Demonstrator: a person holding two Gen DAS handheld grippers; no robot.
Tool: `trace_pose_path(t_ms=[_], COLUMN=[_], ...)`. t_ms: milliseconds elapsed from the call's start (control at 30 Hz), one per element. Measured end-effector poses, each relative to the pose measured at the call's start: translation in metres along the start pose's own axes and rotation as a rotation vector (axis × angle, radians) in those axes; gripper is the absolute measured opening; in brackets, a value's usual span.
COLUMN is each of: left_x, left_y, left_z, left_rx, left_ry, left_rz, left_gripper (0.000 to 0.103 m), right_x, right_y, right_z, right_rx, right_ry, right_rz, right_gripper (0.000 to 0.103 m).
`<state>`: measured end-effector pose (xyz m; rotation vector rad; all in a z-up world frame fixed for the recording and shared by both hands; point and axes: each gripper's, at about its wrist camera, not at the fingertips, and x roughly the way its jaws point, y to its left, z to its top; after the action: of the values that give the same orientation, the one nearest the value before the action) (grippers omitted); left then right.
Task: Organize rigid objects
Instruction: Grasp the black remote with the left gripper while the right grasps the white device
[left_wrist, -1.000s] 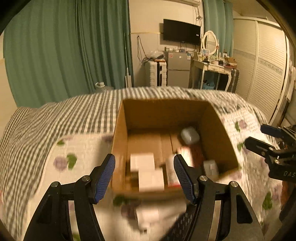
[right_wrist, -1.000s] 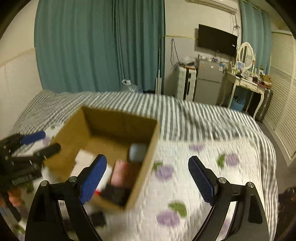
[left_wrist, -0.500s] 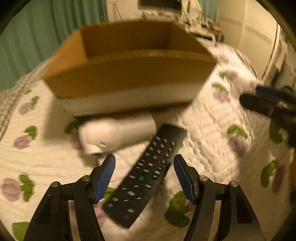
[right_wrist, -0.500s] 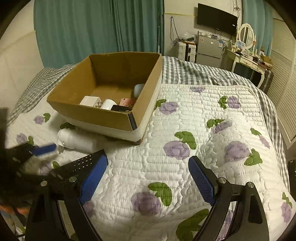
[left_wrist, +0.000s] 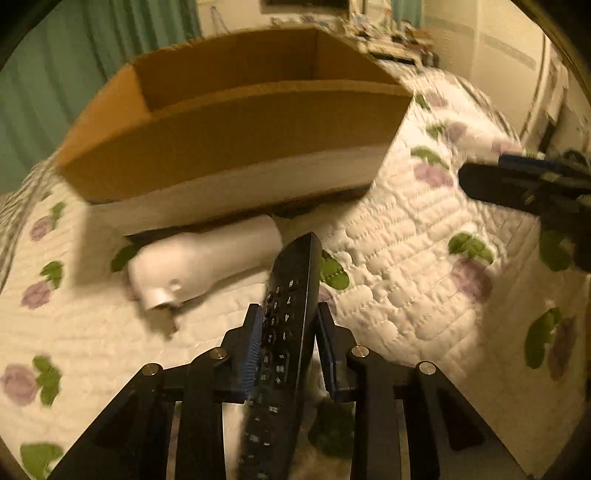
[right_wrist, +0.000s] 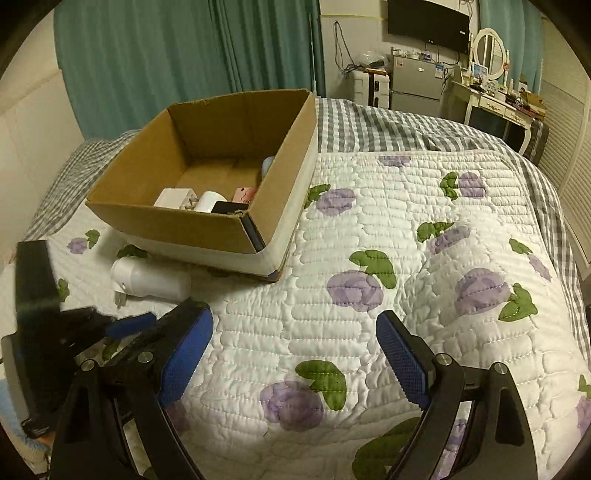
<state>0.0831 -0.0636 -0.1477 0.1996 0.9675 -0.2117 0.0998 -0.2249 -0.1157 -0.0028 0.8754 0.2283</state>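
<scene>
My left gripper (left_wrist: 288, 339) is shut on a black remote control (left_wrist: 291, 295), held on its edge just above the quilt. In the right wrist view the remote (right_wrist: 35, 280) sticks up from the left gripper (right_wrist: 122, 325). A white plug-in device (left_wrist: 199, 266) lies on the quilt in front of an open cardboard box (left_wrist: 236, 147); it also shows in the right wrist view (right_wrist: 147, 280). The box (right_wrist: 207, 225) holds a white charger (right_wrist: 173, 197), a white round item, a pink item and a black item. My right gripper (right_wrist: 295, 358) is open and empty over the quilt, right of the left one.
The bed has a white quilt with purple flowers (right_wrist: 406, 258) over a grey checked cover (right_wrist: 388, 125). Green curtains (right_wrist: 184, 55) hang behind. A small fridge (right_wrist: 413, 85), a dressing table (right_wrist: 495, 99) and a wall television (right_wrist: 428, 22) stand at the far right.
My left gripper dropped from above the box to the quilt in front of it and shut on the remote, turning it on edge. My right gripper swung down over the quilt.
</scene>
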Motion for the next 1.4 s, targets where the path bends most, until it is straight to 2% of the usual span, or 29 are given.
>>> trace_pose_path(t_ms=[67,133,267,533,700,767,800,833,1000,1100,1167,1367,1400], left_x=[-0.021,-0.045,-0.071,-0.066,-0.053,-0.051,-0.05,-0.05,-0.047,-0.048,-0.048,-0.051,-0.051], left_y=[0.008,0.017,0.051,0.103,0.126,0.125,0.125,0.126,0.139,0.142,0.141,0.138,0.139], left_z=[-0.003,-0.008,-0.006,0.005,-0.007,-0.009,-0.01,-0.01,-0.014,-0.015,-0.015,-0.015,-0.015], left_rx=[-0.046,-0.095,-0.168,-0.25,-0.312,-0.306,-0.303,-0.305,-0.349,-0.371,-0.37,-0.37,-0.37], left_ry=[-0.048,-0.095,-0.148,-0.119,-0.084,-0.09,-0.092,-0.092,-0.088,-0.089,-0.089,-0.094,-0.096], left_rz=[-0.001,-0.009,0.03,0.137,0.147,0.147,0.14,0.136,0.109,0.101,0.101,0.11,0.111], left_gripper=[0.027,0.021,0.021,0.021,0.021,0.021,0.021,0.021,0.021,0.021,0.021,0.021,0.021], right_x=[-0.003,-0.007,-0.015,-0.005,0.02,0.035,0.043,0.052,0.082,0.101,0.107,0.118,0.119], right_y=[0.001,0.004,0.017,0.062,0.1,0.119,0.129,0.139,0.171,0.186,0.195,0.207,0.208], right_z=[0.0,0.0,0.0,0.002,0.008,0.008,0.008,0.008,0.016,0.014,0.009,-0.004,-0.007], right_rx=[-0.003,-0.015,-0.058,-0.168,-0.299,-0.387,-0.443,-0.505,-0.704,-0.78,-0.823,-0.828,-0.818], right_ry=[-0.011,-0.026,-0.061,-0.041,-0.004,0.013,0.024,0.037,0.072,0.135,0.121,0.083,0.073], right_rz=[-0.006,-0.01,0.02,0.14,0.215,0.199,0.174,0.163,0.177,0.208,0.17,0.088,0.073], right_gripper=[0.09,0.09,0.09,0.09,0.09,0.08,0.066,0.06,0.058,0.057,0.058,0.059,0.055])
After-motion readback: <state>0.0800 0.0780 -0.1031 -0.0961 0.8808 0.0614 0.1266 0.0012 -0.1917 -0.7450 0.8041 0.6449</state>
